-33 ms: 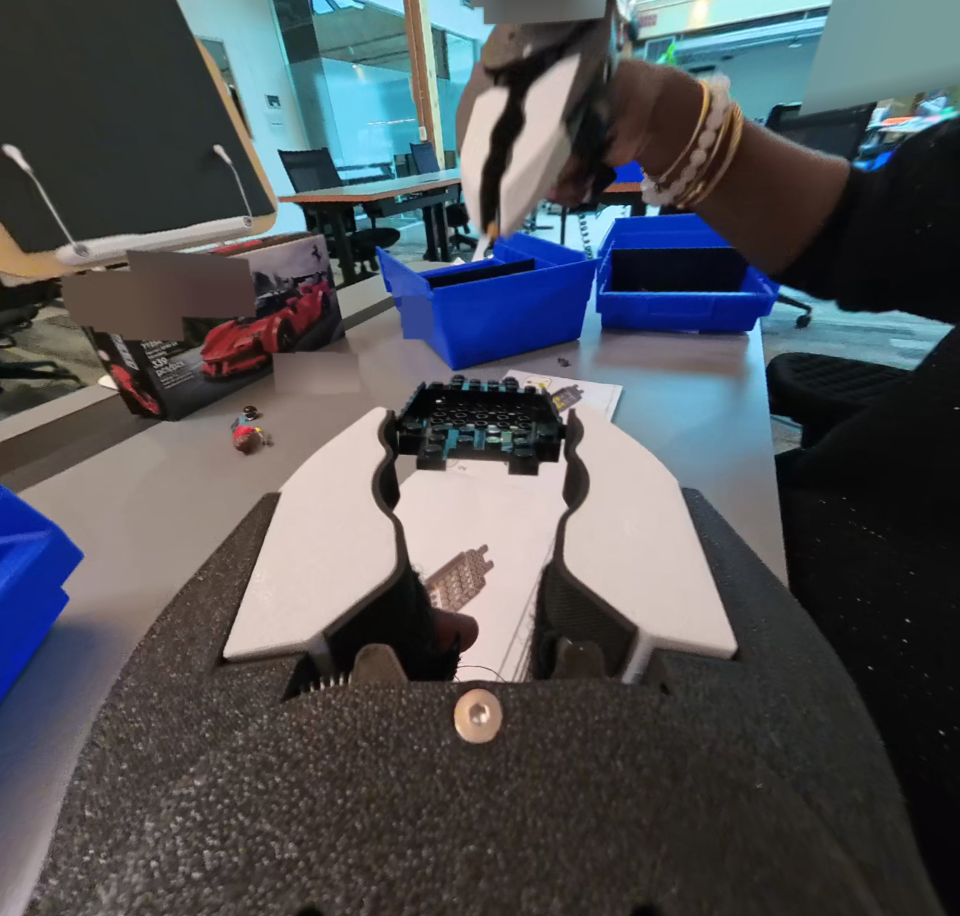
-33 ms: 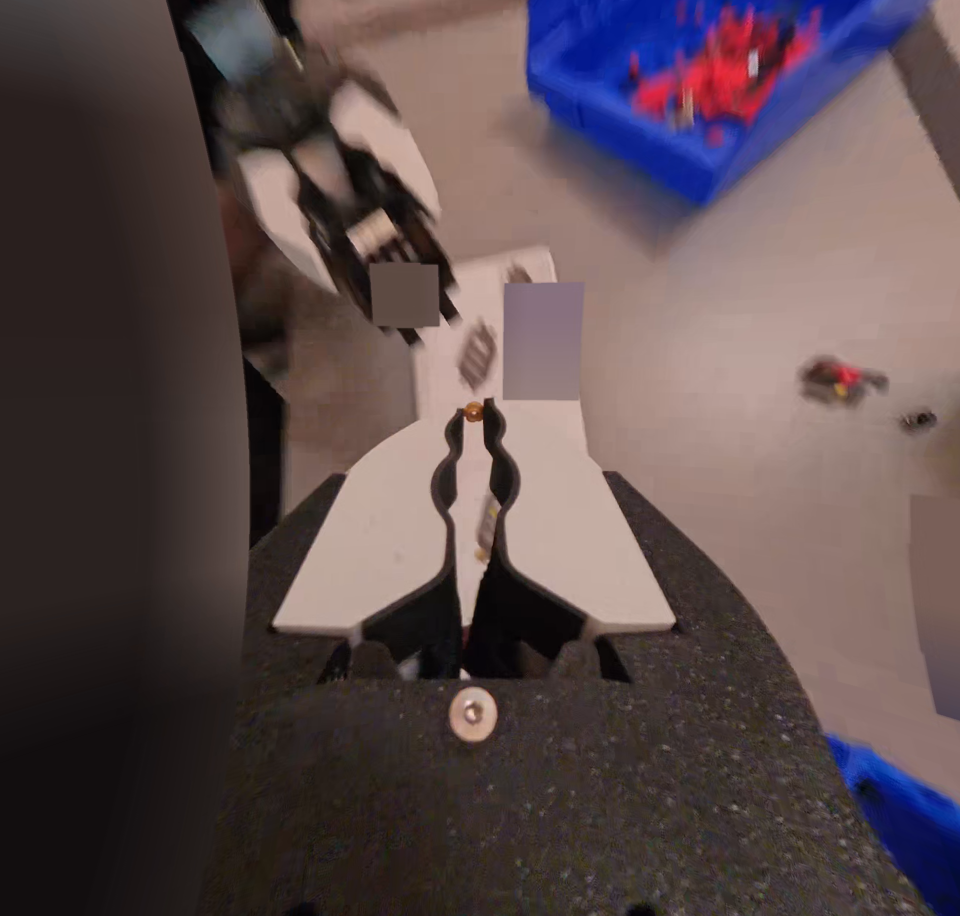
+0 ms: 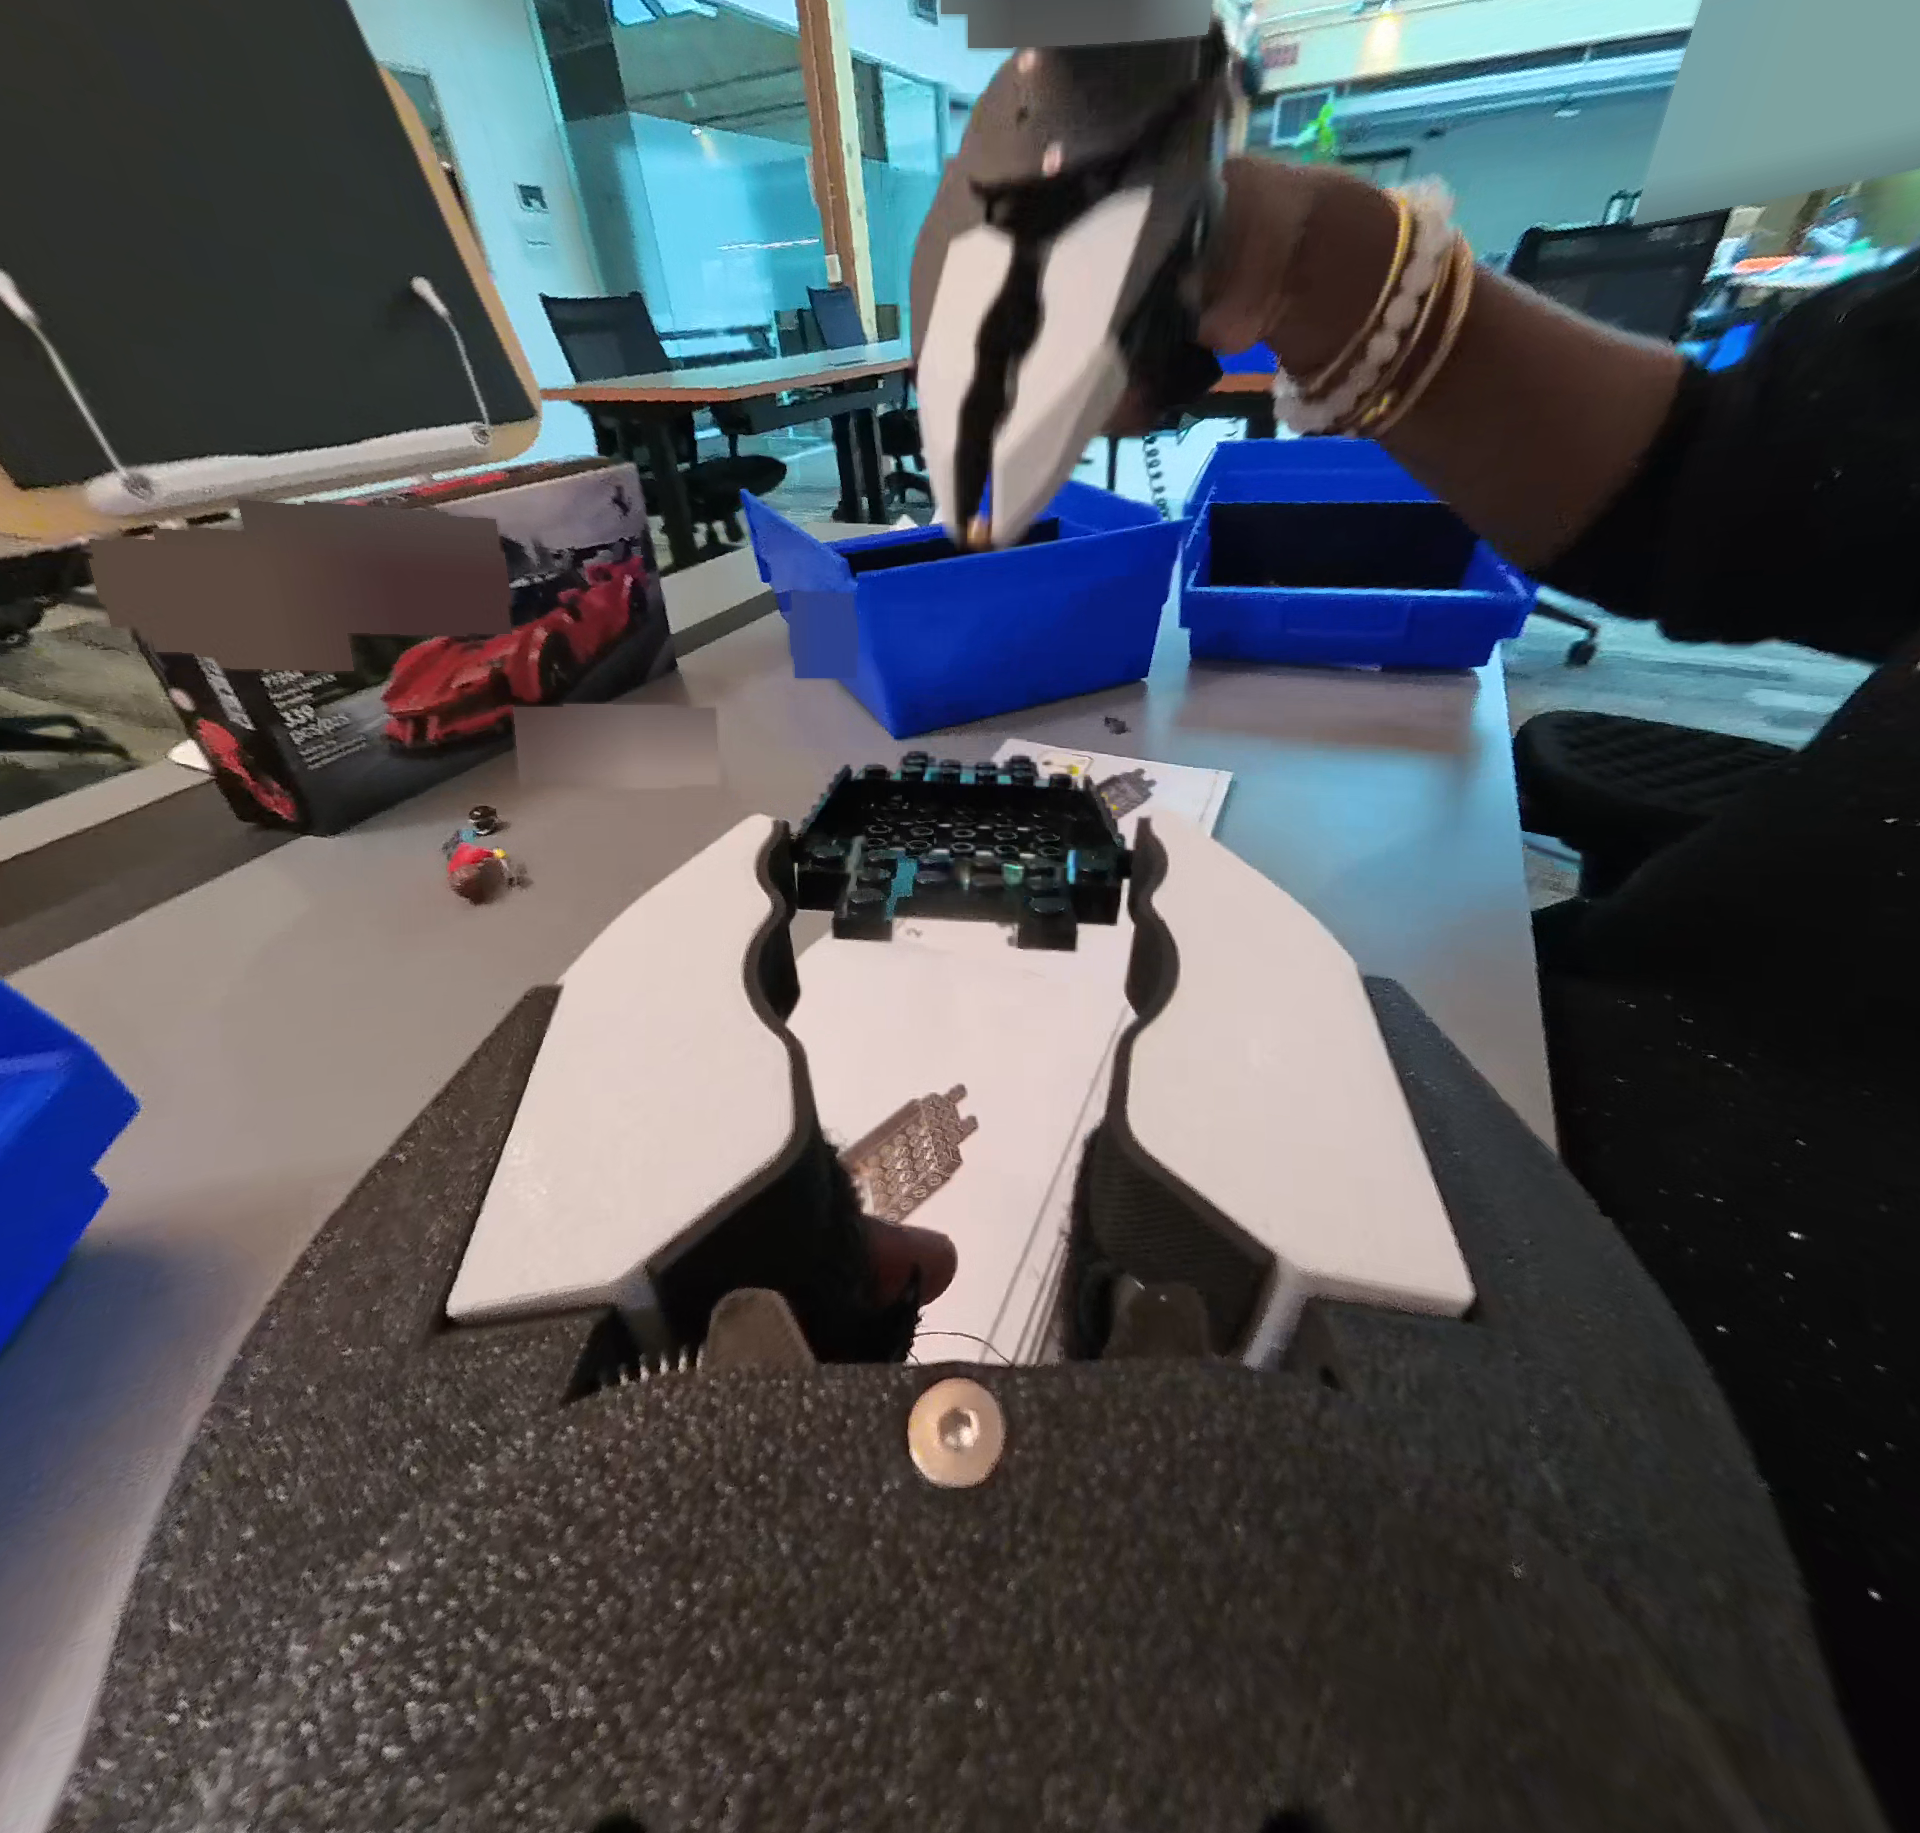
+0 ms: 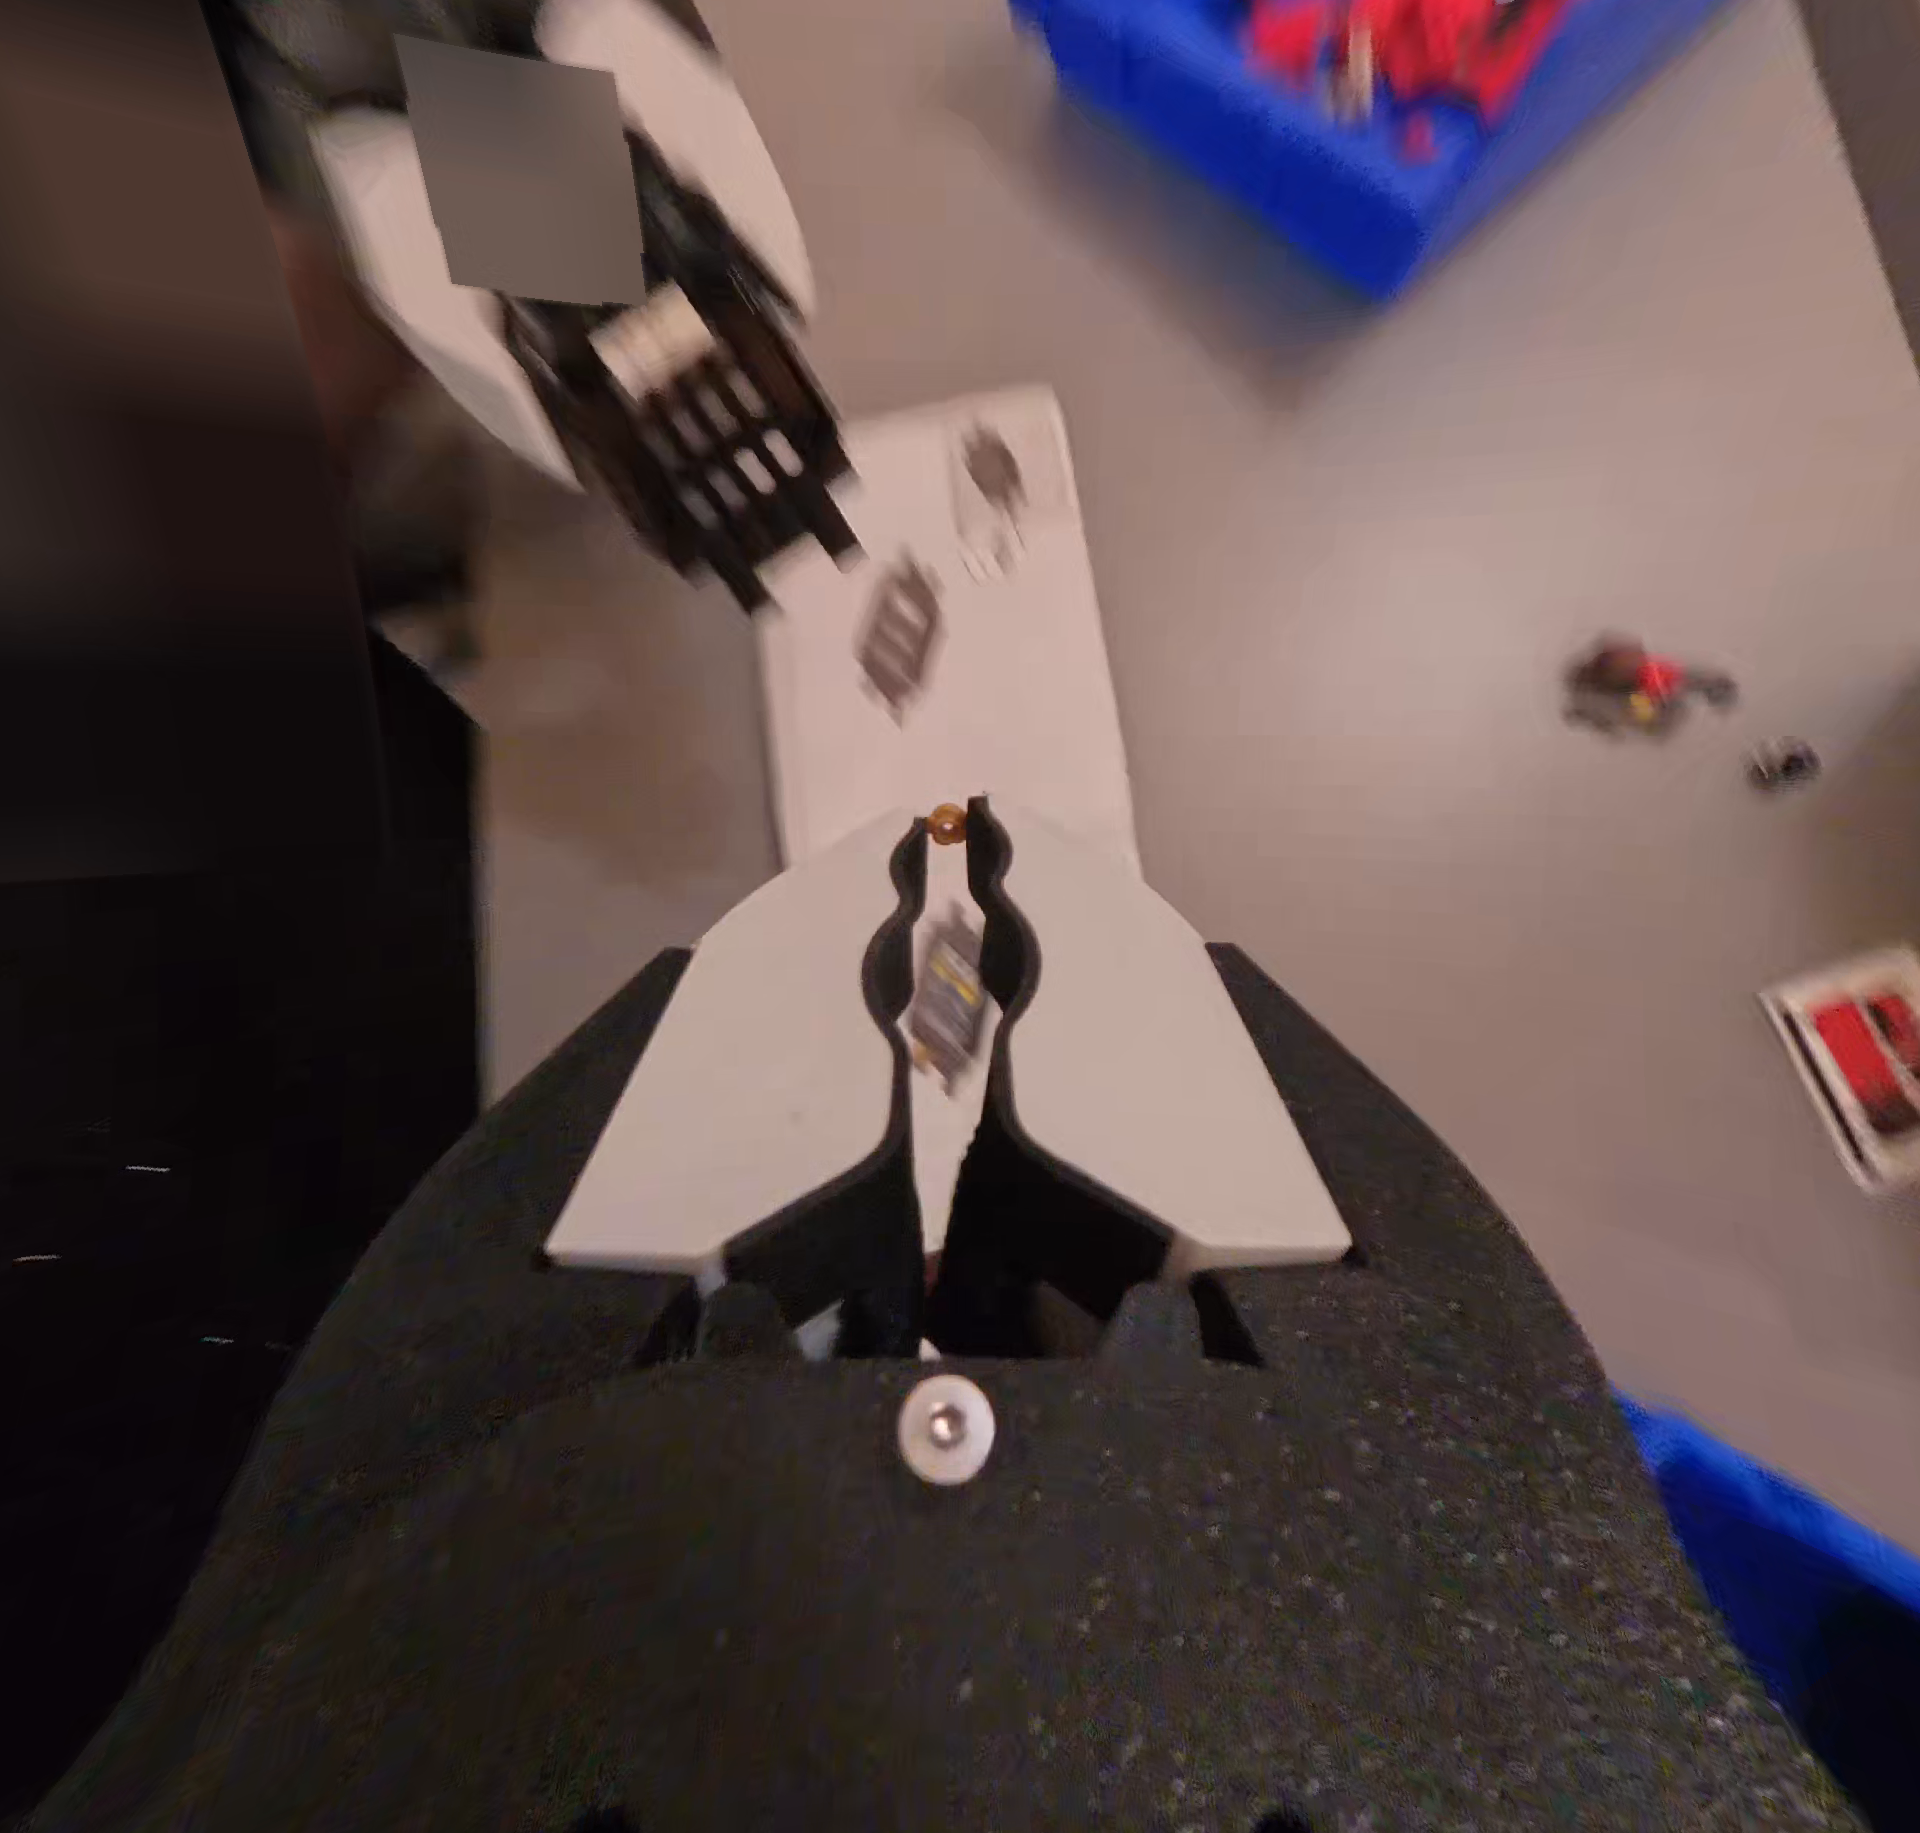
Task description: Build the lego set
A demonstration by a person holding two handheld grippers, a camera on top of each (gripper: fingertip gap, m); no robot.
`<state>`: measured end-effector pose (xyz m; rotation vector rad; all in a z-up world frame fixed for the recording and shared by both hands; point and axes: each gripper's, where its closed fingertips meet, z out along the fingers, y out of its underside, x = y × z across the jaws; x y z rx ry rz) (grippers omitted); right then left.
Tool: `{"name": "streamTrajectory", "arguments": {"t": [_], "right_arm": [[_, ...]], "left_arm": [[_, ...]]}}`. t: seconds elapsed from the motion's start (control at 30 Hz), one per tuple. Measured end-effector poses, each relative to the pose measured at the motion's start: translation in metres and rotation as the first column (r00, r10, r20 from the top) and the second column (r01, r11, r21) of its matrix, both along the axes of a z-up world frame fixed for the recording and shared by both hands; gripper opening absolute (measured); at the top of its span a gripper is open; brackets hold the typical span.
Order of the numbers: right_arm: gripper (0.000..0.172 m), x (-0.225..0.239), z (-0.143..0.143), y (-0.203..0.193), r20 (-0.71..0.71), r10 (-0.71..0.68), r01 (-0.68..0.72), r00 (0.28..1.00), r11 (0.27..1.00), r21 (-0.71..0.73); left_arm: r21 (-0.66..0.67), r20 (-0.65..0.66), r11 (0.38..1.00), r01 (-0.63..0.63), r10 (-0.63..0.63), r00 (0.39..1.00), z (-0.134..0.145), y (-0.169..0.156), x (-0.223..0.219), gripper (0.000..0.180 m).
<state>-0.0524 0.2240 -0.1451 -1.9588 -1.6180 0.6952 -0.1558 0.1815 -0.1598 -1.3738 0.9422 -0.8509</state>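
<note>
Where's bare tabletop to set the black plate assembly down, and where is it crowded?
Free: grey table between the small red figure and the left gripper; also the strip between the paper sheet and the right-hand blue bin. Crowded: the centre, with black plate assembly over the sheet, and the back, with two bins and the car box.

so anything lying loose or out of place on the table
A small red and black toy figure lies on its side on the grey table with a tiny black piece beside it, away from the blue bins. Nothing looks spilled or broken.
</note>
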Motion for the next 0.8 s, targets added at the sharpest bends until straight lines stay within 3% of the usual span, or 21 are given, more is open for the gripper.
{"name": "streamTrajectory", "arguments": {"t": [0.07, 0.13, 0.23, 0.37, 0.5, 0.7, 0.8], "right_arm": [[0.007, 0.016, -0.039, 0.008, 0.209, -0.041, 0.025, 0.977, 0.996, 0.080], [0.007, 0.027, -0.072, 0.010, 0.332, -0.058, 0.026, 0.942, 0.995, 0.100], [0.007, 0.032, -0.105, 0.009, 0.353, -0.080, 0.061, 0.932, 0.996, 0.063], [0.007, 0.031, -0.131, 0.007, 0.328, -0.109, 0.108, 0.938, 0.994, 0.022], [0.007, 0.026, -0.139, 0.005, 0.333, -0.101, 0.096, 0.938, 0.995, 0.029], [0.007, 0.009, -0.136, 0.008, 0.258, -0.099, 0.106, 0.961, 0.994, -0.014], [0.007, -0.007, -0.130, 0.008, 0.140, -0.094, 0.104, 0.986, 0.992, -0.065]], "left_arm": [[-0.018, 0.018, 1.000, 0.022, -0.022, 1.000, -0.003, 0.000, 0.001, 0.061], [-0.027, 0.019, 0.999, 0.034, -0.034, 0.999, -0.007, 0.000, 0.003, 0.061], [-0.051, -0.021, 0.996, 0.069, -0.070, 0.997, -0.017, -0.003, 0.008, 0.061], [-0.099, -0.193, 0.992, 0.074, -0.092, 0.977, -0.044, -0.010, -0.003, 0.061], [-0.200, -0.239, 0.969, 0.145, -0.192, 0.952, -0.058, -0.037, -0.026, 0.061], [-0.201, -0.136, 0.977, 0.066, -0.095, 0.986, -0.053, -0.028, -0.057, 0.061], [-0.223, -0.217, 0.973, -0.050, 0.000, 0.976, -0.067, -0.015, -0.072, 0.061]]}}
